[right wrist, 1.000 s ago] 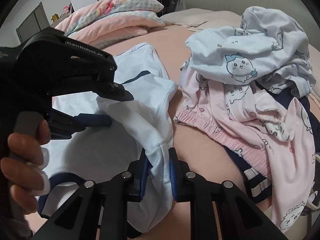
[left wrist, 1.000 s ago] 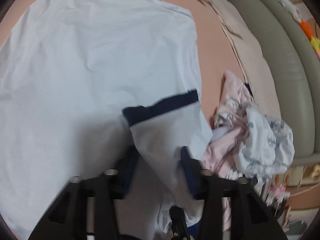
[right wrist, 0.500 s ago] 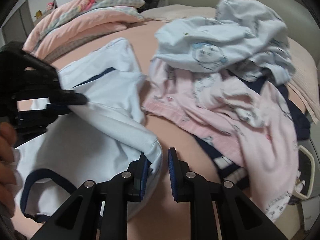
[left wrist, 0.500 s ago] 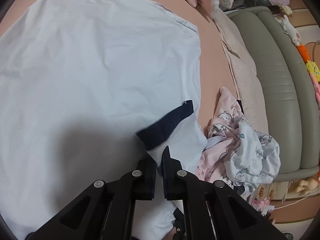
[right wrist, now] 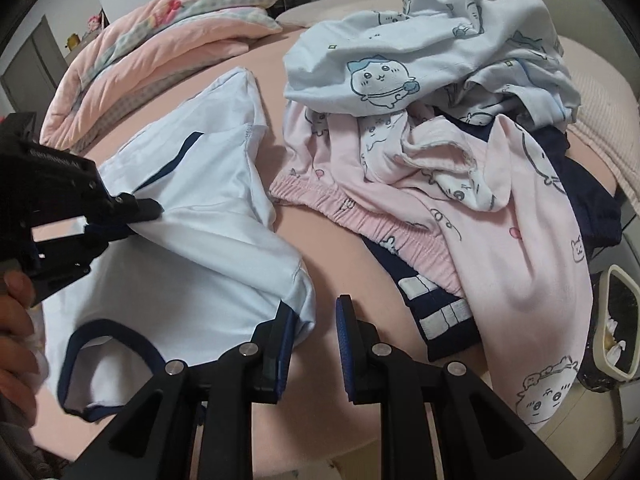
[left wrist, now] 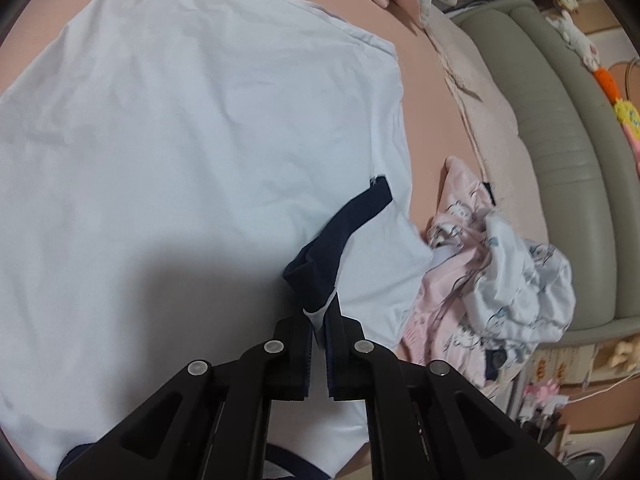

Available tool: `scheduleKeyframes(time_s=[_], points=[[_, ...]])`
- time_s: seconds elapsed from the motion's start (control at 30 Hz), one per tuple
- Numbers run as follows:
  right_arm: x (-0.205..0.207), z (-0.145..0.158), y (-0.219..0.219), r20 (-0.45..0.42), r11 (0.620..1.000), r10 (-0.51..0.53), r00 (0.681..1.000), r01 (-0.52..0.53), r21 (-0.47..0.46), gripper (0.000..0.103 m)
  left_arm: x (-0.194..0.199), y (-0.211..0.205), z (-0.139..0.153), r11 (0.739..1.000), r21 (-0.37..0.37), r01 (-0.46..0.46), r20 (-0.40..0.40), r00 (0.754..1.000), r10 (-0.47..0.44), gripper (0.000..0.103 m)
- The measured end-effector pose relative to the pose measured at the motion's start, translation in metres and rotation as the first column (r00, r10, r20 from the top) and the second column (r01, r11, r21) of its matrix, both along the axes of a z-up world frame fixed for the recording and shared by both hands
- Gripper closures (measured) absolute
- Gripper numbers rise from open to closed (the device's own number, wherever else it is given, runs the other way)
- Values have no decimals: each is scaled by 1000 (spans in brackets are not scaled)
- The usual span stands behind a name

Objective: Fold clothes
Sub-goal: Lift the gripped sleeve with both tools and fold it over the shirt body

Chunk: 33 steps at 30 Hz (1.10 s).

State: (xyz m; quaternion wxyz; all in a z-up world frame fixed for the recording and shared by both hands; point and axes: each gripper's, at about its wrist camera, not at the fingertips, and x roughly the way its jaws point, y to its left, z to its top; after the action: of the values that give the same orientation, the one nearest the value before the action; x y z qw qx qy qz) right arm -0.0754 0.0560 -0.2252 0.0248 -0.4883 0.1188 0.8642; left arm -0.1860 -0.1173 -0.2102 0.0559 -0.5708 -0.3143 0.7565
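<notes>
A pale blue T-shirt point(left wrist: 192, 152) with navy trim lies spread on the pink bed sheet point(left wrist: 432, 128). My left gripper point(left wrist: 319, 326) is shut on the shirt's sleeve point(left wrist: 372, 256), pinching it at the navy cuff point(left wrist: 344, 232), which is bunched and lifted. In the right wrist view the same T-shirt point(right wrist: 192, 264) lies at left, navy collar point(right wrist: 104, 332) near me, and the left gripper point(right wrist: 136, 216) pulls the sleeve taut. My right gripper point(right wrist: 314, 320) stands open just beside the shirt's shoulder fold point(right wrist: 296, 288), holding nothing.
A heap of pink and blue cartoon-print pyjamas point(right wrist: 440, 152) over dark navy clothing point(right wrist: 436, 304) lies right of the shirt; the same pyjamas point(left wrist: 496, 280) show in the left view. Folded pink quilts point(right wrist: 152, 52) sit at the back. A grey-green headboard point(left wrist: 568, 152) borders the bed. A hand point(right wrist: 16, 320) holds the left gripper.
My left gripper shut on the sleeve cuff and drew it inward over the shirt. My right gripper let go of the shoulder fold and opened; the fabric dropped to the bed.
</notes>
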Motion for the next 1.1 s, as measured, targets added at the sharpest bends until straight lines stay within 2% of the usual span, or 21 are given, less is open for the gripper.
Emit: scheduleKeyframes(time_s=[0.1,0.2,0.27,0.33,0.43,0.5,0.63,0.7,0.87,1.0,1.1], points=[[-1,10,6,-1,999,32,999,-32,-33,82,2,2,-1,1000,-1,18,12,1000,-18,99],[1,26,22,-34,983,8,999,-14,-182,81,1,1,-1,1000,9,17,16,1000,-17,99],[1,36,29,-62,966,4,998,-20,-259,70,1,0,-2,1000,21,11,21,1000,-11,99],[0,46,33,-96,959,-20,995,-8,-284,62,1,-1,-4,999,35,3,27,1000,-4,99],[-15,47,33,-123,961,-50,991,15,-275,62,2,0,-3,999,37,11,25,1000,-12,99],[-27,38,31,-96,966,-57,994,30,-256,62,3,1,-2,999,35,18,22,1000,-19,99],[-41,14,31,-28,952,-64,998,53,-301,62,3,4,-2,999,30,38,19,999,-39,99],[-45,6,28,3,957,-52,999,51,-287,62,3,7,-2,998,23,56,19,998,-56,99],[-38,-9,18,93,980,32,995,-13,-197,63,6,11,6,997,-20,75,-1,997,-75,99],[-32,-9,15,110,987,75,991,-58,-150,64,11,10,12,992,-91,87,-7,996,-88,99],[-28,-7,14,113,988,91,989,-75,-132,66,16,7,9,990,-102,95,16,995,-94,99]])
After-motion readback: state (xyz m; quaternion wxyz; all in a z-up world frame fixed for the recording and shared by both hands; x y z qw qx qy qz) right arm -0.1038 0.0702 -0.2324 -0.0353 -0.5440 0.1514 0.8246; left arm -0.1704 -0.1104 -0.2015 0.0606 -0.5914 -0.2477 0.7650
